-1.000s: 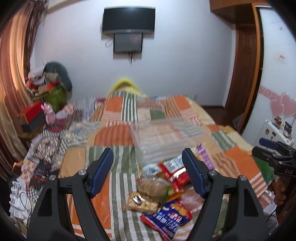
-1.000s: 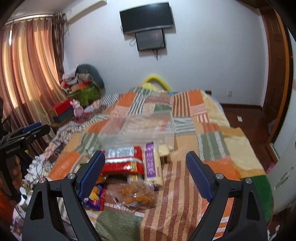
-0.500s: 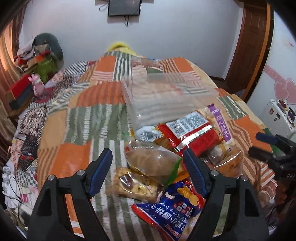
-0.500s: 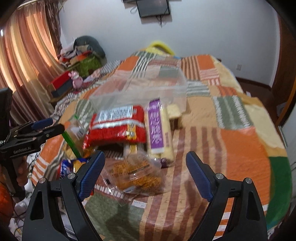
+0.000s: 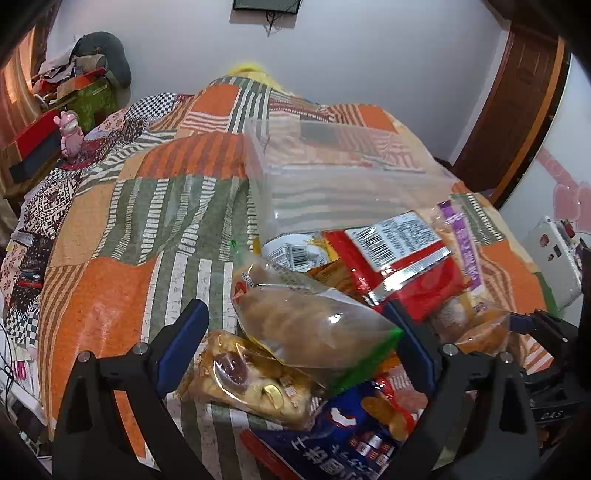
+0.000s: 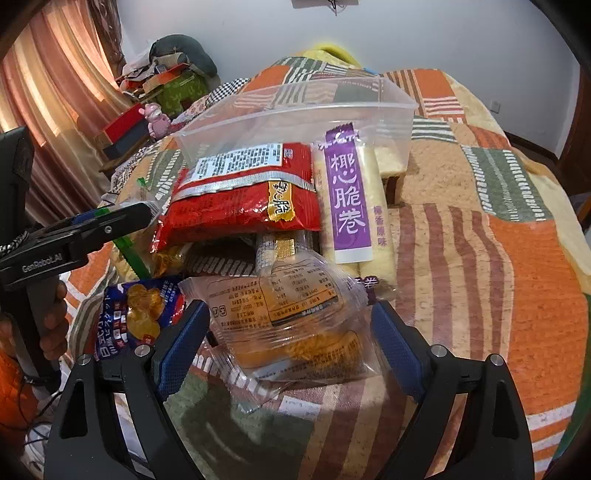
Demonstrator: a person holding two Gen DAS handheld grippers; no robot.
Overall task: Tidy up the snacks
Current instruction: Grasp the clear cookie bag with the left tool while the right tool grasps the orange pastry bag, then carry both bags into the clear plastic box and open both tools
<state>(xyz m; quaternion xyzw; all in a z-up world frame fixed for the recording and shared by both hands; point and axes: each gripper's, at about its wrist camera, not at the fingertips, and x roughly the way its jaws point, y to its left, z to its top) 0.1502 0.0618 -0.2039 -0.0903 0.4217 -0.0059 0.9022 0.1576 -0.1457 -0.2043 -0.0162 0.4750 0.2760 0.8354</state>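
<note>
Left wrist view: both claws came down close to the snack pile [image 5: 354, 295] on the bed [image 5: 110, 295]; left claw [image 5: 299, 343] and right claw [image 6: 288, 339] gape wide, holding nothing, ready to grab bags for the clear box [image 6: 295, 107]

wall tv [image 5: 265, 4] cut off at top, blue snack bag [image 5: 343, 439] partly hidden by other packets

Two wrist cameras look low and close over one snack pile on a patchwork bed.

Left view faces it from the pile's left end, right view from its right; both share the red packet [image 5: 402, 269] [image 6: 240, 199], clear tub [image 5: 332, 184] [image 6: 295, 110] and far wall.
</note>
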